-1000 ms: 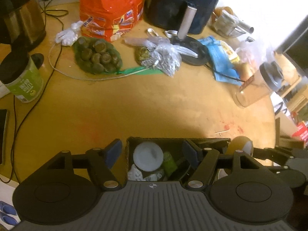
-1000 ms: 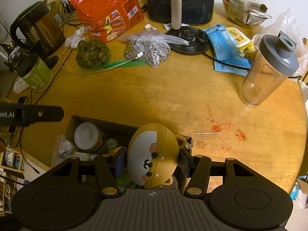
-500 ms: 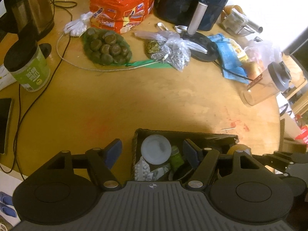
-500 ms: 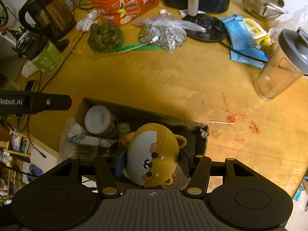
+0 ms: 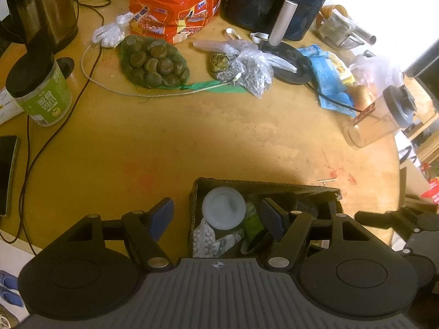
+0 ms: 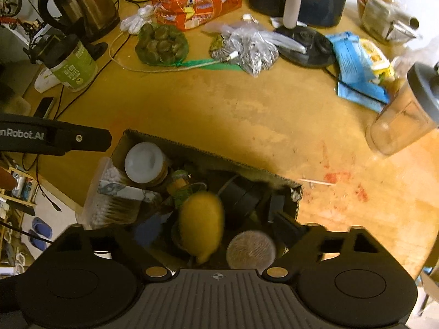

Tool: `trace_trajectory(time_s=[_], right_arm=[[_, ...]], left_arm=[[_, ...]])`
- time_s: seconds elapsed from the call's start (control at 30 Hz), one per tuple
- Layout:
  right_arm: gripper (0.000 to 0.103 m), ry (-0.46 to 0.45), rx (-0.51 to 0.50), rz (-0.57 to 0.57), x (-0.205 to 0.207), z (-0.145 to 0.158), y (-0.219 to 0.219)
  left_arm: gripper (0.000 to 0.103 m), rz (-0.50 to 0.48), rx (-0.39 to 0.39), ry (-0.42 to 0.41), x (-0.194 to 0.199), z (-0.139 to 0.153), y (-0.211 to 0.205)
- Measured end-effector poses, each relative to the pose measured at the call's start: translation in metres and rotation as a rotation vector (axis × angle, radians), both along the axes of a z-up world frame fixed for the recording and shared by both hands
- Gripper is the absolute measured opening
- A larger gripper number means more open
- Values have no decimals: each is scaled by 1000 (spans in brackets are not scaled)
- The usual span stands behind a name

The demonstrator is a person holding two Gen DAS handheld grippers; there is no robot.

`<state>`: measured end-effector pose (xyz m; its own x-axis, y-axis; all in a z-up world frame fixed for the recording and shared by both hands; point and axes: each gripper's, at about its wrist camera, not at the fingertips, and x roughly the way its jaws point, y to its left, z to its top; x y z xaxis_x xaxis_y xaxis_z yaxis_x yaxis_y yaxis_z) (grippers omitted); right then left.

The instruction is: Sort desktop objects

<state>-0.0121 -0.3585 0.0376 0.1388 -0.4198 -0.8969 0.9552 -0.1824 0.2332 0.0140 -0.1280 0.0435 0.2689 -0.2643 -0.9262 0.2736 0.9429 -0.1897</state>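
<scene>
A dark cardboard box [image 6: 192, 150] sits at the table's near edge, holding a white-lidded jar [image 6: 144, 161], a small green bottle [image 6: 179, 183] and a round brown lid [image 6: 251, 249]. My right gripper [image 6: 216, 227] hangs open right over it. A yellow toy [image 6: 201, 227], motion-blurred, is loose between the spread fingers, inside the box. In the left wrist view the same box [image 5: 263, 185] and jar [image 5: 223, 208] lie under my left gripper [image 5: 216, 218]. It is open and holds nothing, its fingers straddling the box's left wall.
Farther back on the table stand a green canister [image 5: 44, 96], a kettle [image 5: 46, 11], a net bag of chestnuts [image 5: 153, 61], an orange snack bag [image 5: 175, 2], an air fryer [image 5: 277, 0], blue packets [image 5: 329, 76] and a clear shaker bottle [image 6: 403, 118]. A phone [image 5: 6, 172] lies left.
My right gripper has opened and let go of the yellow toy, which now drops blurred into the box. Both grippers have risen a little over the box.
</scene>
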Motion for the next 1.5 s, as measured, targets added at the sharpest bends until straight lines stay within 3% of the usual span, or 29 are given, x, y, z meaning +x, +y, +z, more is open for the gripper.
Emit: trace_trajectory(time_s=[0.17, 0.53, 0.57, 0.63, 0.67, 0.7, 1.03, 1.5], right_arm=[[103, 10, 19, 7, 1, -2, -3], [103, 57, 104, -36, 0, -10, -4], [103, 56, 113, -49, -2, -11, -4], [103, 41, 130, -79, -6, -13, -1], [103, 34, 137, -93, -8, -13, 1], [103, 27, 143, -107, -10, -14, 3], [103, 20, 199, -197, -21, -13, 24], [103, 8, 254, -297, -25, -22, 51]], left_arm=[[69, -7, 8, 6, -1, -1, -1], [75, -51, 114, 62, -1, -15, 0], [78, -55, 120, 68, -1, -16, 1], [89, -68, 141, 89, -1, -20, 2], [100, -74, 152, 100, -1, -22, 3], [103, -78, 163, 107, -1, -24, 4], [103, -107, 204, 152, 1, -33, 19], [103, -127, 129, 218, -1, -41, 27]])
